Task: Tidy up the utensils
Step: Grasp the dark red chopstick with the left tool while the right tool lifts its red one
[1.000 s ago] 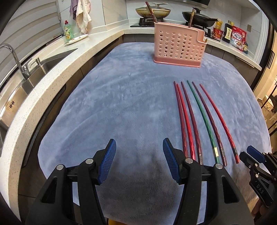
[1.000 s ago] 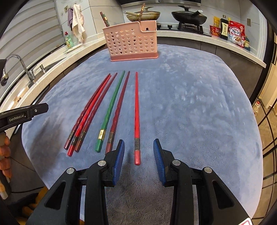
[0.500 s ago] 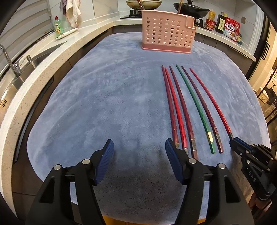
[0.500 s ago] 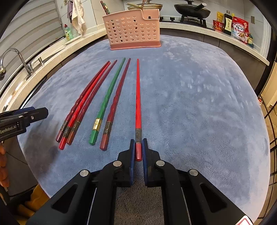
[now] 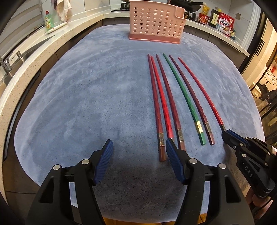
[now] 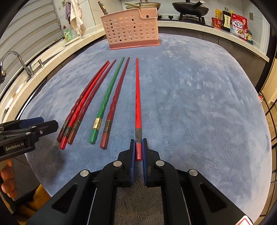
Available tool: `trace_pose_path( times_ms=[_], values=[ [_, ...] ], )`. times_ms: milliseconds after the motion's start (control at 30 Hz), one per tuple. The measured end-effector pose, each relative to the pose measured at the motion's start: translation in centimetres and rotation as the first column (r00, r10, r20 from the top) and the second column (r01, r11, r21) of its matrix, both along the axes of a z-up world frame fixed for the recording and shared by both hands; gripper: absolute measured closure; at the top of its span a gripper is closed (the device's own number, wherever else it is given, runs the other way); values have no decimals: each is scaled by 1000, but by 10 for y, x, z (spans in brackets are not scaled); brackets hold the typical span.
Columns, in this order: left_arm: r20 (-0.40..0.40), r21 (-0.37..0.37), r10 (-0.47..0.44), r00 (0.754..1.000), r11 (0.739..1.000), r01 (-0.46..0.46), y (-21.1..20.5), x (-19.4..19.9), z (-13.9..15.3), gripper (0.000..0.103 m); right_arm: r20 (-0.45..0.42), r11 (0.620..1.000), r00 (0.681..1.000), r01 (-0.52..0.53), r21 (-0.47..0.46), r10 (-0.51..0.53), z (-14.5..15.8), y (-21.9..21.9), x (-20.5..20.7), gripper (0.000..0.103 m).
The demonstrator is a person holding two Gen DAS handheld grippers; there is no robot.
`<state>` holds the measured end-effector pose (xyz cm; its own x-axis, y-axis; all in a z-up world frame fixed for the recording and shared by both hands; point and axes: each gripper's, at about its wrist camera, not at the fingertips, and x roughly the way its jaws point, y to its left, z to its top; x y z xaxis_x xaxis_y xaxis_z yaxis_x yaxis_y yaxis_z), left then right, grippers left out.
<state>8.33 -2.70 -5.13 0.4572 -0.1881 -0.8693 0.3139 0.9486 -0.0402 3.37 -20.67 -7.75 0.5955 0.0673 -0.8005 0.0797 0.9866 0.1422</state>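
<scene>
Several chopsticks lie side by side on a blue-grey mat point(image 5: 86, 97). My right gripper point(image 6: 138, 147) is shut on the thick end of the rightmost red chopstick point(image 6: 137, 97), which still lies along the mat; it shows in the left wrist view point(image 5: 200, 90) with the right gripper point(image 5: 228, 136) at its end. A green chopstick point(image 6: 107, 98) and dark red ones point(image 6: 114, 102) lie to its left. My left gripper point(image 5: 139, 150) is open and empty, low over the mat beside the leftmost chopsticks point(image 5: 155, 107). A pink perforated utensil holder point(image 6: 131, 29) stands at the far end.
A sink with tap point(image 6: 15, 60) runs along the left counter, with a dish-soap bottle point(image 5: 48, 20). A stove with a wok point(image 6: 190, 7) and food packets point(image 6: 238, 26) stand behind the holder. Chopsticks stick out of the holder point(image 6: 102, 7).
My right gripper moved forward and closed on the end of the rightmost red chopstick. My left gripper stayed open and drifted forward and right, nearer the leftmost chopsticks.
</scene>
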Motion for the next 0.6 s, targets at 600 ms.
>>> trace_pose_path(
  times_ms=[600],
  values=[
    [-4, 59, 6, 1000, 998, -6, -9, 5, -19, 47, 0, 1000, 1000, 0, 2, 0, 0, -1, 0, 96]
  ],
)
